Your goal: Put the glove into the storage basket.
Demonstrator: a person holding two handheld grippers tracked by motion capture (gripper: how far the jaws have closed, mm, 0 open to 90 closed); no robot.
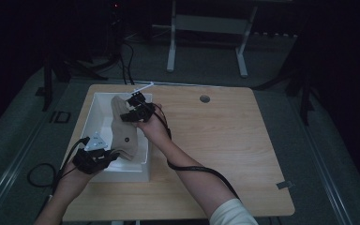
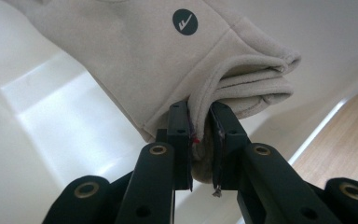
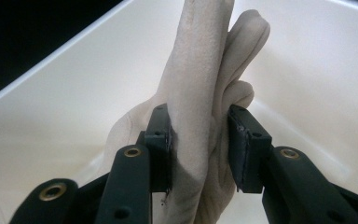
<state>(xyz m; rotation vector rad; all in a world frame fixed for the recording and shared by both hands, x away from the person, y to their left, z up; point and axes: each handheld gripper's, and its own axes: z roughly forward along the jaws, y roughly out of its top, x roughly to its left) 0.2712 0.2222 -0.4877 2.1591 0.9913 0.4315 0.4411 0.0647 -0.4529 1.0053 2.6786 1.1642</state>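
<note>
Here, both grippers pinch one folded beige garment over the white bin.

At the bin's near end the left gripper [image 1: 107,156] has its jaws pressed nearly together on the hem edge of the garment [image 1: 123,133]; in the left gripper view [image 2: 199,122] the folded cuff layers bulge out just past the pads, and a round dark logo patch [image 2: 185,22] sits farther up the cloth. At the bin's far end the right gripper [image 1: 130,110] clamps a thicker bunch of the same cloth; in the right gripper view [image 3: 199,135] the fabric stands upright between the pads and rises beyond them. The garment stretches between the two grippers, hanging inside the white bin [image 1: 90,120], which rests on the left part of the wooden table [image 1: 225,140].
</note>
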